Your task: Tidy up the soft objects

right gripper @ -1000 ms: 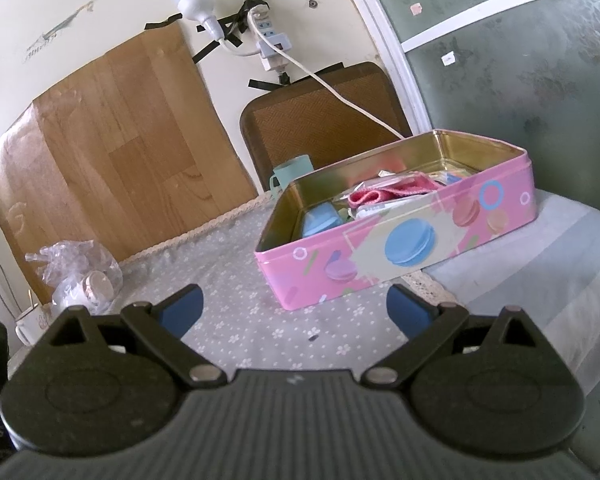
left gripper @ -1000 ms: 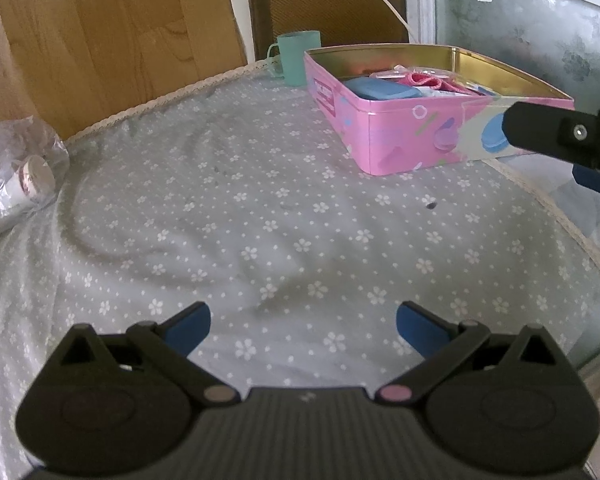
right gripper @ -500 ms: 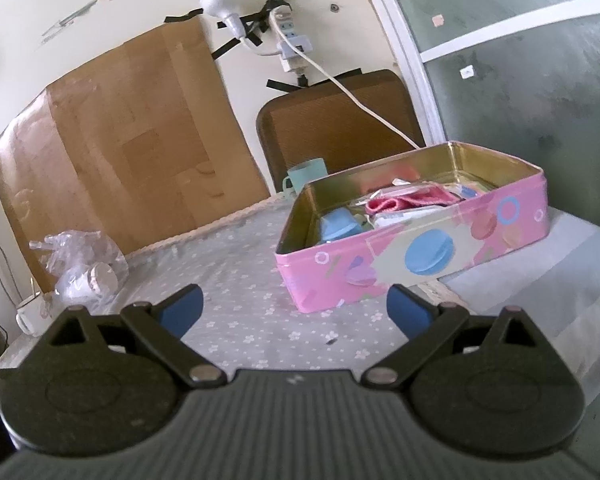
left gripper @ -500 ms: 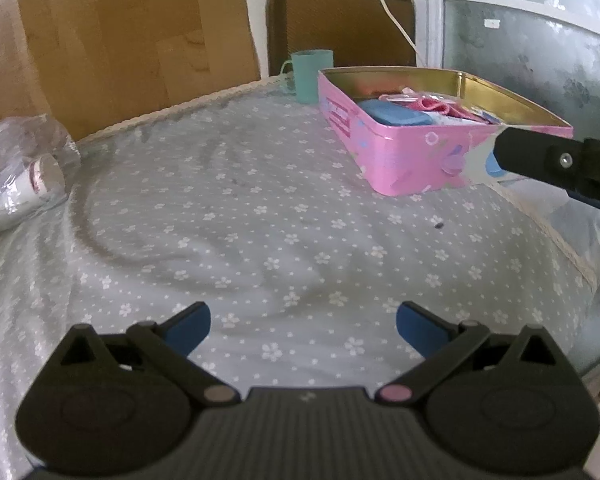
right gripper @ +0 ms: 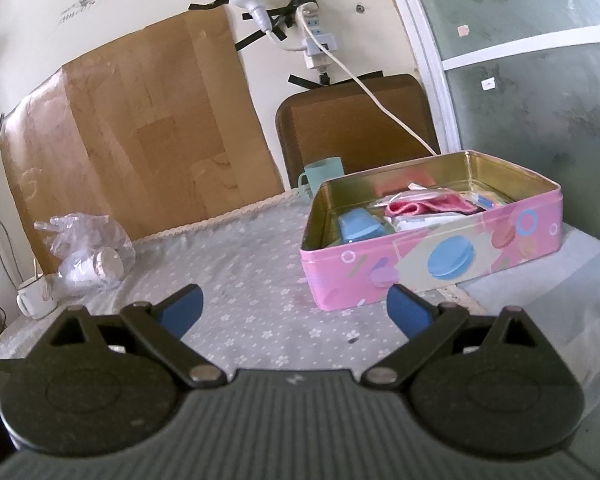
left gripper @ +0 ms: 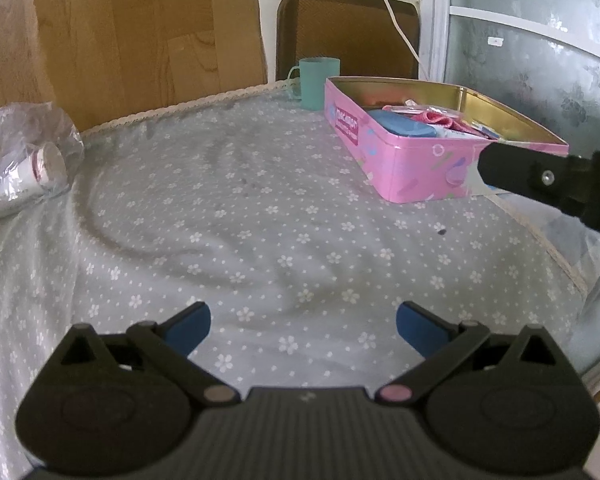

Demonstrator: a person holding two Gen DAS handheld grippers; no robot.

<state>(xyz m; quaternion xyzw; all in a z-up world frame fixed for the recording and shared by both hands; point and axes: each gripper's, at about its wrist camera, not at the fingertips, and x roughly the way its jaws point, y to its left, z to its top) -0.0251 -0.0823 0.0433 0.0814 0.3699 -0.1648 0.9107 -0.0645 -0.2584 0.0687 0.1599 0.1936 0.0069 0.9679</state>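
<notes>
An open pink tin box (left gripper: pixel 400 168) (right gripper: pixel 440 256) stands at the far right of the table. In it lie a blue soft item (left gripper: pixel 400 126) (right gripper: pixel 358 226), a pink cloth (left gripper: pixel 440 117) (right gripper: pixel 424 204) and other small items. My left gripper (left gripper: pixel 302 326) is open and empty, low over the flowered grey tablecloth (left gripper: pixel 240 220). My right gripper (right gripper: pixel 294 308) is open and empty, in front of the box; its black body (left gripper: pixel 548 184) shows at the right edge of the left wrist view.
A teal cup (left gripper: pixel 320 82) (right gripper: pixel 324 174) stands behind the box. A clear plastic bag with paper cups (left gripper: pixel 24 168) (right gripper: pixel 92 256) lies at the table's left. A white mug (right gripper: pixel 36 296) sits at the left edge. A brown chair back (right gripper: pixel 356 128) and cardboard (right gripper: pixel 140 140) stand behind.
Both grippers have pulled back and risen slightly, so the box and table look farther away. Both stayed open and empty.
</notes>
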